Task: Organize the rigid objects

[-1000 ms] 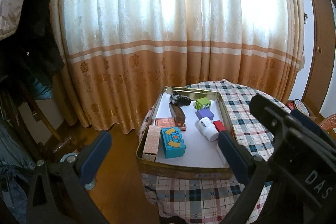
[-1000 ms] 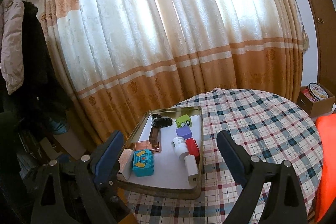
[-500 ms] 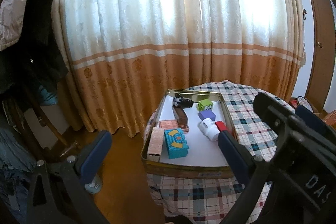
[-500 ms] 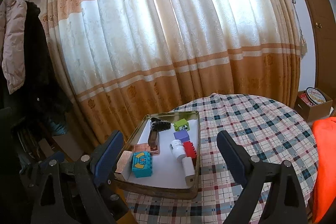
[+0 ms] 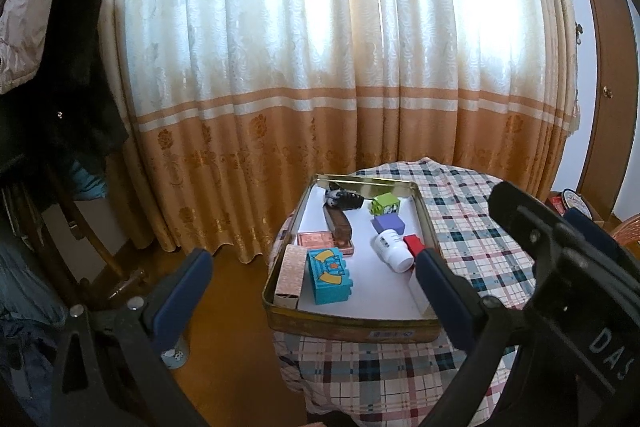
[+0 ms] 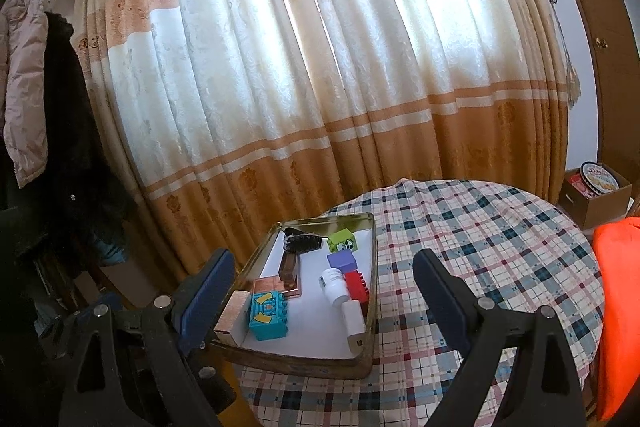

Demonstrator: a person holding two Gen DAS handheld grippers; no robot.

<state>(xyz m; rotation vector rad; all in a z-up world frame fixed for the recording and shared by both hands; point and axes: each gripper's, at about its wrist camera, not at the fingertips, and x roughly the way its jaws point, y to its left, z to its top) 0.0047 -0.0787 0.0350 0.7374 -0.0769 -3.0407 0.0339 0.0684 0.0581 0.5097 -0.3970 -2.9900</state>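
A gold metal tin tray [image 5: 352, 325] [image 6: 296, 361] rests on the left part of a round table with a plaid cloth [image 6: 480, 247]. Inside lie a teal toy brick [image 5: 329, 275] [image 6: 269, 315], a white bottle [image 5: 391, 250] [image 6: 333, 285], a red brick [image 6: 356, 285], a purple block [image 5: 387, 223] [image 6: 341, 261], a green block [image 5: 385, 203] [image 6: 342, 241], a brown bar [image 5: 338, 223], a pink patterned box [image 5: 289, 275] and a black object [image 5: 343, 199]. My left gripper [image 5: 312, 281] and right gripper [image 6: 322, 273] both hover open, well back from the tray, holding nothing.
A long orange and cream curtain [image 5: 340, 67] hangs behind the table. Coats [image 6: 44, 107] hang at the left over a wooden floor [image 5: 224, 367]. A cardboard box with a cookie tin [image 6: 598, 187] sits at the far right. An orange cloth [image 6: 620, 307] lies at the right edge.
Both views have pulled back and risen slightly, so the tray looks smaller and farther off. Nothing in the tray has shifted and both grippers stay open.
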